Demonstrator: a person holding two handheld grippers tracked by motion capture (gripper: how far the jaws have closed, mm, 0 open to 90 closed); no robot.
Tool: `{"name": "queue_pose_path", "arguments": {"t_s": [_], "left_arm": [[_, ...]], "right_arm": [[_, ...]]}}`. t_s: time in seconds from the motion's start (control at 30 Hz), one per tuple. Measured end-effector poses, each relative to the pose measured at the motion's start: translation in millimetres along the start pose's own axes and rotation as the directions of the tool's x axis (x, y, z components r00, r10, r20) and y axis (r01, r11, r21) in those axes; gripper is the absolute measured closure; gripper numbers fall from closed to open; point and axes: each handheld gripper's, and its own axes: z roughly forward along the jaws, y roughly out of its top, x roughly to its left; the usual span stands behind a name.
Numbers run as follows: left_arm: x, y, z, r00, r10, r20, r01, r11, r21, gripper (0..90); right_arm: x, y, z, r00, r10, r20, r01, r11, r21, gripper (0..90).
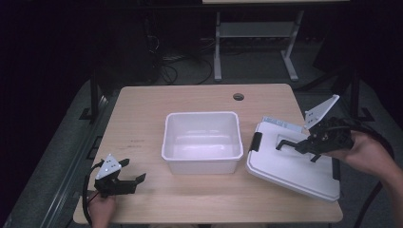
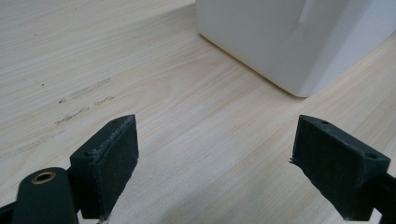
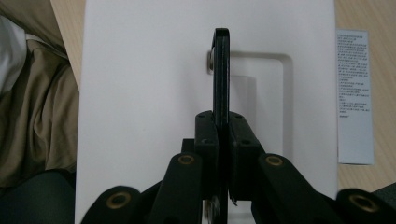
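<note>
Pale wooden table point(image 1: 142, 123) with a round cable hole point(image 1: 238, 97), grey floor and dark room behind. White lid point(image 1: 285, 166) lying at the right of the white bin point(image 1: 202, 137), near the table edge. Right gripper point(image 1: 290, 145) clenched on the lid's black handle point(image 3: 221, 70). Left gripper point(image 1: 135, 178) released, low over bare wood.

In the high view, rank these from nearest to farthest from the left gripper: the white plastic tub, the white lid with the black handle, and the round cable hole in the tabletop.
1. White plastic tub: centre of the table, closest to the left gripper.
2. Round cable hole: far edge, beyond the tub.
3. White lid with the black handle: right side, held by the right gripper.
</note>
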Motion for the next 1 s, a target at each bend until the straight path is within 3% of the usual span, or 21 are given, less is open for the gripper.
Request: {"name": "queue_pose_path", "arguments": {"t_s": [1.0], "left_arm": [[1.1,-0.8,-1.9,1.0000,-0.003,-0.007,0.003,1.0000,-0.005,13.7]], "right_arm": [[5.1,-12.6,46.3,0.9992,0.000,-0.041,0.002,0.999,0.039,84.1]]}}
